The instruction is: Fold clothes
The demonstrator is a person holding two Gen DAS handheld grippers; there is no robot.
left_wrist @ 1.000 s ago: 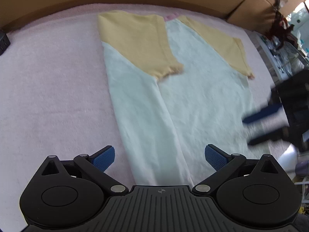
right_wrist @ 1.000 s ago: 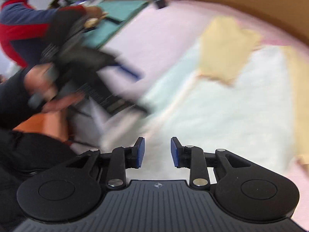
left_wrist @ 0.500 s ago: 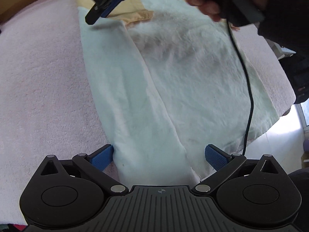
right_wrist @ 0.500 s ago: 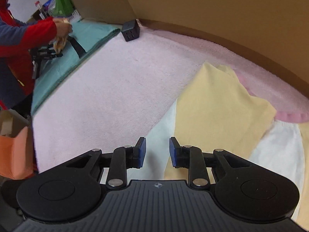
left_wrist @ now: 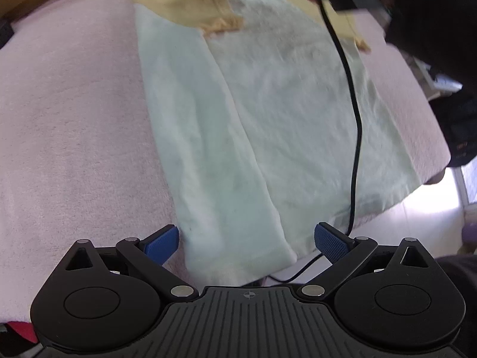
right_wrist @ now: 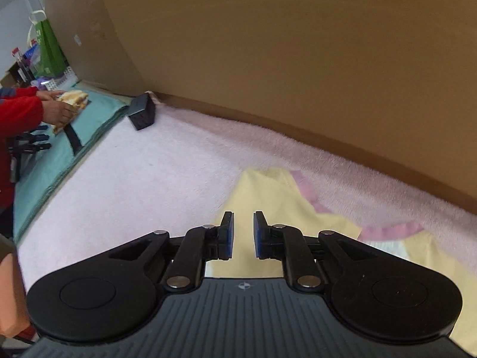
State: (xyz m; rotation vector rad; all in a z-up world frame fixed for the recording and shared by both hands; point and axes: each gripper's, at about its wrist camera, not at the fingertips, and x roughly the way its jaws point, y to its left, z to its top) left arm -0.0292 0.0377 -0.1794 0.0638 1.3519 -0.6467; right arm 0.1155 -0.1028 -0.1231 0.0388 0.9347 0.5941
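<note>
While flat, shirt (left_wrist: 268,113) half-folded.

Your left wrist view looks steeply down the shirt (left_wrist: 268,119) from its hem; your right looks shallower, close over its yellow shoulder (right_wrist: 268,197).

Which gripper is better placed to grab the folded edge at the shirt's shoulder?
Right. The right gripper, jaws narrowed with nothing visibly pinched, sits over the yellow sleeve. The left gripper is open at the shirt's hem.
</note>
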